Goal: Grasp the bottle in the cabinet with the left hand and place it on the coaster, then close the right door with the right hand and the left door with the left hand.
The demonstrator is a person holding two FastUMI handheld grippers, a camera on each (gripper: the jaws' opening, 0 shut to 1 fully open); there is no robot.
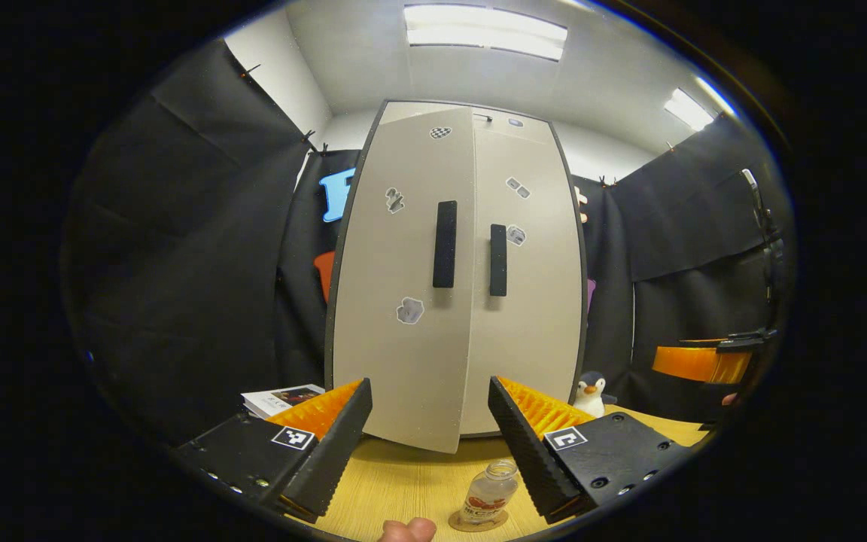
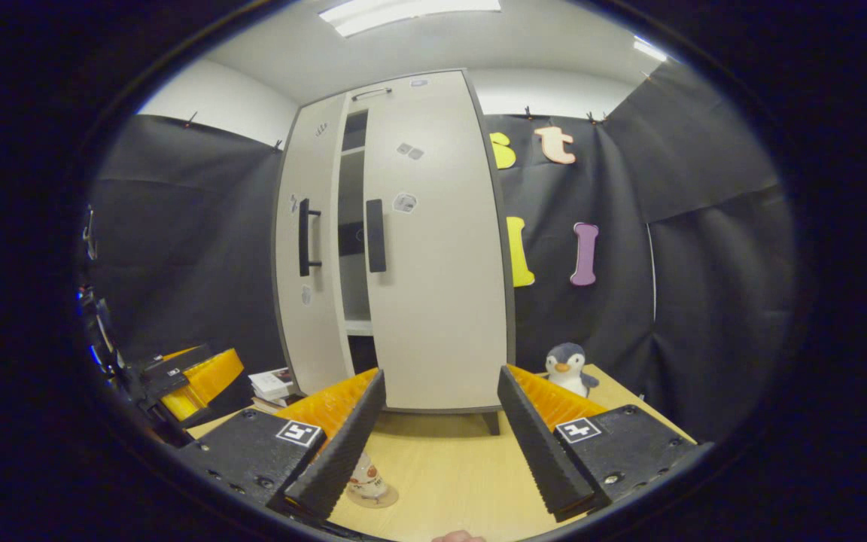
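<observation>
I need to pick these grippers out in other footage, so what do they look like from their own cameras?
Each gripper, left gripper and right gripper, has two wedge-shaped fingers with ribbed inner faces, mounted on flat black bolted blocks. Every block carries a small square black-and-white marker. No cables or sleeves are visible.

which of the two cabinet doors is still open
The left door. In the right gripper view it stands ajar, leaving a dark gap with shelves showing beside it, while the right door sits flush with the cabinet.

Clear bottle [image 1: 488, 493] upright on round coaster [image 1: 479, 522] on worktop; cabinet's right door [image 2: 437, 248] shut, left door [image 2: 305, 248] ajar, dark handles.
</observation>
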